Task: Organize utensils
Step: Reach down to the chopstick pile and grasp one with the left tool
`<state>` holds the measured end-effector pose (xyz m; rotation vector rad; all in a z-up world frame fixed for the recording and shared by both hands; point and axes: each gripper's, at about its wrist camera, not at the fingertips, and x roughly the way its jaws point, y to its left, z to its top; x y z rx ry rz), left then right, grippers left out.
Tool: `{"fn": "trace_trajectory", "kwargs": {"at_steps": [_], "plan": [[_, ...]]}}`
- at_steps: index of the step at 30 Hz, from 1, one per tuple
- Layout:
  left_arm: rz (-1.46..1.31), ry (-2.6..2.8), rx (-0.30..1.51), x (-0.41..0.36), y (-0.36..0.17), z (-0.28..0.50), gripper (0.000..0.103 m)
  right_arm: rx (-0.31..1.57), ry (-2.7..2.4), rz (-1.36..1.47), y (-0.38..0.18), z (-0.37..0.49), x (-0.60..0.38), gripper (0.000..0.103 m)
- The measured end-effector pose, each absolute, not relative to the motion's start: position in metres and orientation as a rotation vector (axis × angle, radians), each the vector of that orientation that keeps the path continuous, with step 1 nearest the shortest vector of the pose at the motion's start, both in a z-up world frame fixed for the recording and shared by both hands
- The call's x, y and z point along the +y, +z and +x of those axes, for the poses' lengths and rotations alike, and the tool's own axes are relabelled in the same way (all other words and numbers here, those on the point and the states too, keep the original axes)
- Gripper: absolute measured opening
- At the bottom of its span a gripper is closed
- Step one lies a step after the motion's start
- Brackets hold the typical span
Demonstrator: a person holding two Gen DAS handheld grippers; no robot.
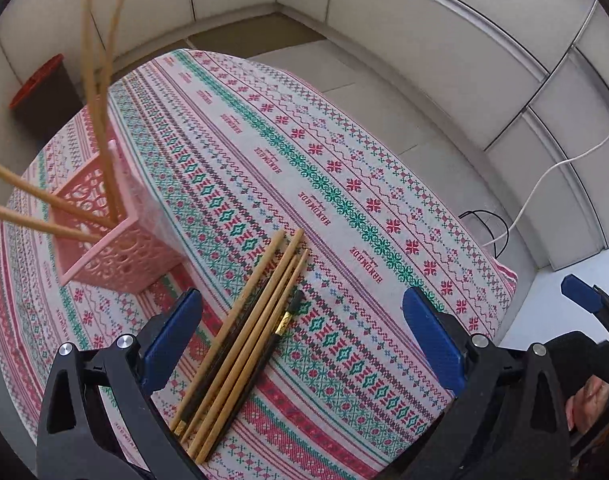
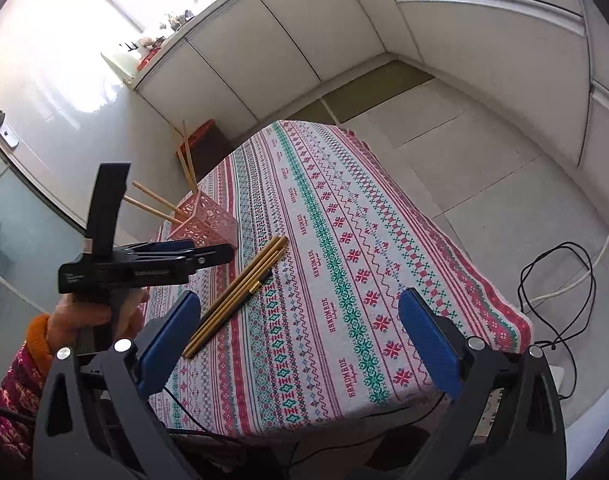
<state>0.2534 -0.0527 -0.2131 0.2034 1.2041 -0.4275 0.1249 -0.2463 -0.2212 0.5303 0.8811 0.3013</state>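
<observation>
Loose chopsticks (image 1: pixel 248 324): a bundle of several bamboo-coloured sticks and at least one dark stick with a gold band lies flat on the tablecloth (image 1: pixel 344 208), lower centre of the left wrist view, running diagonally from lower left to upper right. In the right wrist view the same bundle sits left of centre.

Pink holder (image 1: pixel 116 240): a perforated square basket at the left of the left wrist view, standing on the cloth just beyond the bundle, apart from it. Four or so chopsticks already stand in it, leaning outward toward the upper left and left edge of the frame.

Left gripper (image 1: pixel 304 340): jaws spread wide, nothing held. The bundle lies between the two blue pads in the picture, nearer the left-hand pad. Contact with the sticks is not apparent; the gripper appears to hover above them.

Right gripper (image 2: pixel 300 344): jaws likewise wide apart and empty, positioned at the near table edge, well away from the bundle.

Assessment: part of the job is done; the step in hand looks to be the pick-up of a further stick or sticks by the left gripper. The next move calls for descending, closing across the sticks' width, then tipping them upright over the holder's mouth. Risk: the sticks are thin and round and may roll or fan out.
</observation>
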Motion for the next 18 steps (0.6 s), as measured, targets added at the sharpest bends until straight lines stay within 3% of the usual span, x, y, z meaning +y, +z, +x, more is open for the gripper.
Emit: {"fn": "trace_trajectory", "kwargs": {"at_steps": [6, 7, 8, 10, 11, 18], "plan": [[0.244, -0.409, 1.263, -0.073, -0.235, 0.287, 0.088, 0.914, 0.318, 0.645, -0.231, 0.133, -0.260, 0.096], [0.265, -0.401, 1.286, -0.076, -0.242, 0.293, 0.082, 0.920, 0.322, 0.659, -0.233, 0.135, -0.261, 0.096], [0.275, -0.403, 1.317, -0.076, -0.247, 0.298, 0.060, 0.922, 0.323, 0.672, -0.234, 0.135, -0.262, 0.096], [0.258, -0.426, 1.394, -0.073, -0.255, 0.305, 0.036, 0.921, 0.324, 0.692, -0.236, 0.137, -0.265, 0.096], [0.251, -0.436, 1.416, -0.073, -0.257, 0.308, 0.031, 0.923, 0.327, 0.701, -0.237, 0.137, -0.266, 0.096], [0.285, -0.468, 1.448, -0.081, -0.266, 0.321, 0.025, 0.933, 0.335, 0.726, -0.240, 0.142, -0.266, 0.096]]}}
